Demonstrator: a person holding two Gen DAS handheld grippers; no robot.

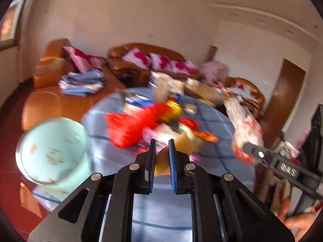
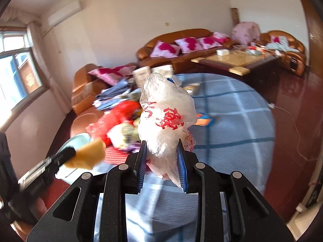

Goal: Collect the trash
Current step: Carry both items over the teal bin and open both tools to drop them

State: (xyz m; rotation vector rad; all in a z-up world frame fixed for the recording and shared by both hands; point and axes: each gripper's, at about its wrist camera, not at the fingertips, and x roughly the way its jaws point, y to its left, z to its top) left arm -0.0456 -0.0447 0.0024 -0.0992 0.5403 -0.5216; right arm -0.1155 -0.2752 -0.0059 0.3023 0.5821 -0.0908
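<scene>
The left hand-held gripper (image 1: 162, 141) is clenched on a flat, tan-yellow scrap of crumpled paper wrapper (image 1: 182, 144), which sticks out past the blue ribbed pads and is lifted clear of the desk (image 1: 212, 155) with its blue checked cloth. The right hand-held gripper (image 2: 162, 143) grasps a crumpled clear plastic bag with red printing (image 2: 167, 117), the bag standing upright between the pads and bulging above them, also off the cloth. Just to the left of the left hand-held gripper, at the desk's near edge and lower than the cloth, sits the round pale-green bin (image 1: 54, 149), its mouth open upward. That is the relation the coming move likely turns on: the bin lies left of and below both held pieces, so the left hand is the nearer one, and the right would have to cross over the desk's corner to reach it. Farther out, the heap of red plastic bag and mixed wrappers (image 1: 133, 129) is left on the middle of the cloth, boxes behind it, then the brown leather sofa (image 2: 181, 38) with pink cushions
</scene>
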